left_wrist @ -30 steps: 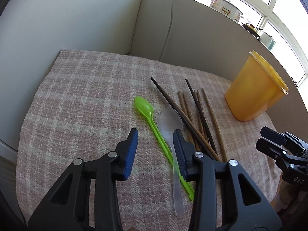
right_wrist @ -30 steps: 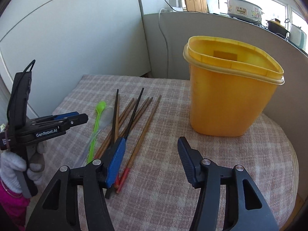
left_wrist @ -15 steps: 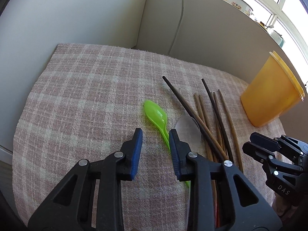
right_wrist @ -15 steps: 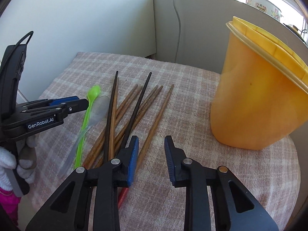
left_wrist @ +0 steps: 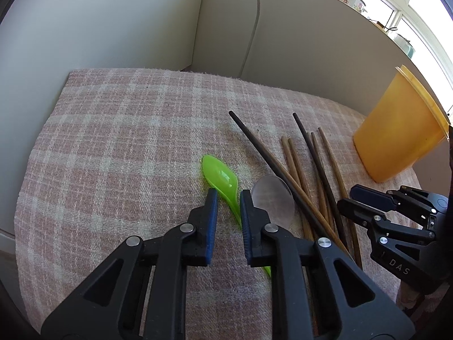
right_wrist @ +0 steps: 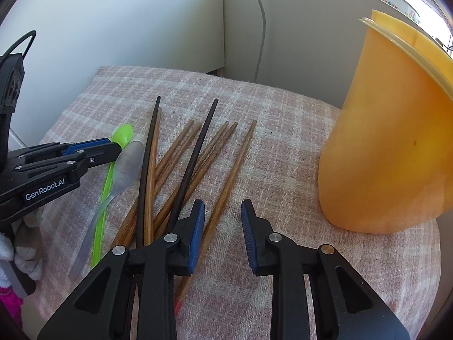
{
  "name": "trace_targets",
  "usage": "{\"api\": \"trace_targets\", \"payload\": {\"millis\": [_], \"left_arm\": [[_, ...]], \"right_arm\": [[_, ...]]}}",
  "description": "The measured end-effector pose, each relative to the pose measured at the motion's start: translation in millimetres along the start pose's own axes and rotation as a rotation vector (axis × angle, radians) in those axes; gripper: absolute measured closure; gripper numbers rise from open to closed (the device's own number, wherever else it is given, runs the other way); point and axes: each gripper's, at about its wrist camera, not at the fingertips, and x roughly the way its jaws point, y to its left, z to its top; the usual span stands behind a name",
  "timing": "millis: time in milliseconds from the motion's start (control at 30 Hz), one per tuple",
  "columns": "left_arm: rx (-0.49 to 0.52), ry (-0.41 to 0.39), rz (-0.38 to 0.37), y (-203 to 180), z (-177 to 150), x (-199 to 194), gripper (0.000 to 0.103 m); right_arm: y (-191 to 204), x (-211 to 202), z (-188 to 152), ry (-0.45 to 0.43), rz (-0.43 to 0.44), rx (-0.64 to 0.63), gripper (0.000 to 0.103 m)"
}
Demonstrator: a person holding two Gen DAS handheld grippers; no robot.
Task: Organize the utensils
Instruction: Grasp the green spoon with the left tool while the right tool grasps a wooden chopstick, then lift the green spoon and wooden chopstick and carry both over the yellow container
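A green plastic spoon (left_wrist: 219, 177) lies on the checked cloth beside a clear plastic spoon (left_wrist: 273, 198). My left gripper (left_wrist: 228, 195) is low over the green spoon's neck, jaws narrow but apart, one on each side of the handle. Several brown and dark chopsticks (right_wrist: 181, 167) lie fanned out to the right of the spoons. My right gripper (right_wrist: 222, 211) is open just above the cloth, its left finger at the rightmost brown chopstick (right_wrist: 229, 181). The yellow container (right_wrist: 388, 141) stands upright at the right.
The pink checked cloth (left_wrist: 113, 141) covers a small table, with grey partition walls close behind and to the left. A white cable hangs down the back wall (left_wrist: 254, 19). The cloth's edges drop off at left and front.
Both grippers have moved forward and down toward the utensils. The left jaws have narrowed around the green spoon's handle. The right jaws narrowed, then widened slightly, now at the rightmost chopstick.
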Motion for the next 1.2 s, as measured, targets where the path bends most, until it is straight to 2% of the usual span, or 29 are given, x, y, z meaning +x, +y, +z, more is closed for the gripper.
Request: {"api": "trace_targets", "payload": {"millis": [167, 300, 400, 467, 567, 733, 967, 1200], "left_arm": [[0.054, 0.005, 0.028, -13.6, 7.1, 5.3, 0.089], [0.065, -0.002, -0.004, -14.1, 11.7, 8.1, 0.089], [0.033, 0.002, -0.036, 3.1, 11.4, 5.8, 0.092], [0.031, 0.000, -0.035, 8.8, 12.6, 5.3, 0.093], [0.045, -0.003, -0.023, 8.5, 15.5, 4.4, 0.095], [0.021, -0.019, -0.024, 32.0, 3.3, -13.3, 0.099], [-0.044, -0.056, -0.029, 85.9, 6.3, -40.5, 0.100], [-0.063, -0.146, -0.032, 134.7, 16.5, -82.4, 0.102]], "right_arm": [[5.7, 6.6, 6.6, 0.015, -0.013, -0.002, 0.079], [8.0, 7.0, 7.9, 0.025, -0.012, -0.005, 0.079], [6.8, 7.7, 7.8, 0.031, -0.015, -0.008, 0.085], [5.3, 8.6, 7.9, 0.032, -0.008, -0.004, 0.091], [3.7, 8.2, 7.6, 0.034, -0.001, 0.002, 0.093], [7.6, 6.8, 7.0, 0.030, 0.028, 0.004, 0.097], [6.5, -0.6, 4.9, 0.005, 0.066, 0.029, 0.098], [0.5, -21.1, 4.3, -0.050, 0.092, 0.061, 0.098]]}}
